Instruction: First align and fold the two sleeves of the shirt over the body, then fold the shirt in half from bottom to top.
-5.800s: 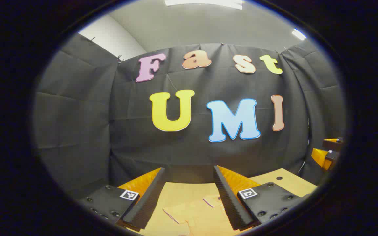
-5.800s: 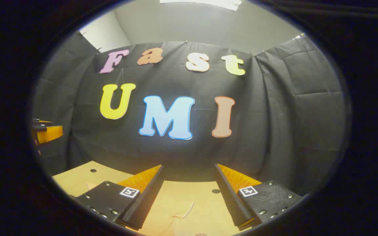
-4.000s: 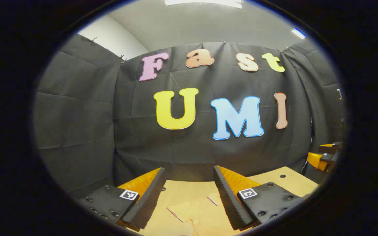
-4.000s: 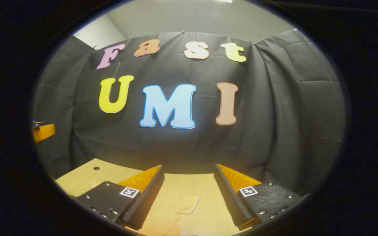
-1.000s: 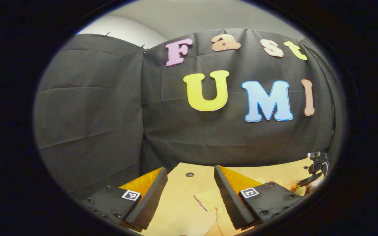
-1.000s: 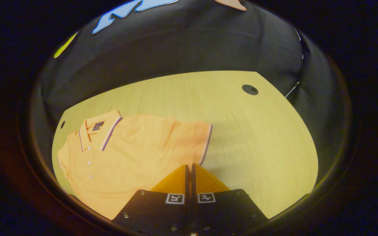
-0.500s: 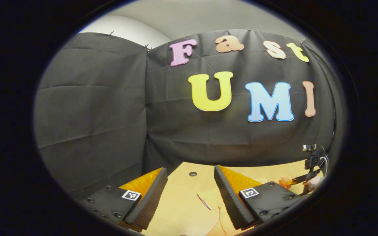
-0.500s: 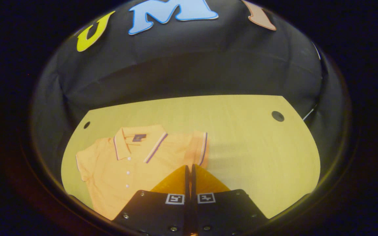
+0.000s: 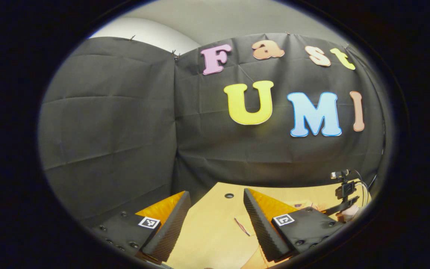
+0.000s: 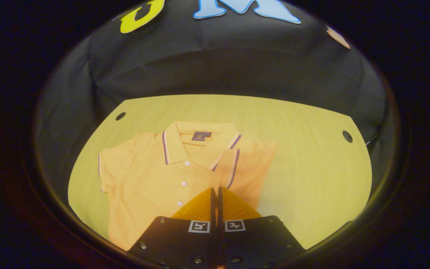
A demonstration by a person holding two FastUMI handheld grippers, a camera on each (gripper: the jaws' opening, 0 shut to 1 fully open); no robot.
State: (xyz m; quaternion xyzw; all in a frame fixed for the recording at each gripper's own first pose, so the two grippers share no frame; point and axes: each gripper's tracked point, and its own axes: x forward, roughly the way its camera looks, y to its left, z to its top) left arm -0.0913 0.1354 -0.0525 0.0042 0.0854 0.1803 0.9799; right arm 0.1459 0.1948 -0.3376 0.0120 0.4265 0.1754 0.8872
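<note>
A light wooden table (image 10: 304, 149) with round holes near its corners is seen in the right gripper view, backed by the black cloth wall (image 10: 237, 63). An orange polo shirt (image 10: 151, 186) with purple-and-white trim is spread face up on the table's left half, collar (image 10: 196, 144) toward the far edge and buttons running down the placket. Its left sleeve (image 10: 106, 170) is laid out flat to the left. The other sleeve (image 10: 233, 168) is doubled over the chest, its striped cuff lying just beside the collar, where half a second earlier it was stood up near the shoulder, and a second earlier it was stretched out flat to the right. The shirt is now seen more squarely and nearer the middle of the view than before.

The right gripper (image 10: 215, 194) is held above the shirt with its fingers pressed together on the folded sleeve's fabric, as in the two earlier frames.

In the left gripper view the left gripper (image 9: 215, 216) is held low over the table (image 9: 215, 228), its fingers spread wide with nothing between them, unchanged from before. A striped edge of the shirt (image 9: 243, 226) is seen just beyond them. At the far right the right gripper (image 9: 343, 203) and a hand (image 9: 349, 213) are seen, slightly higher in the view than half a second ago.
</note>
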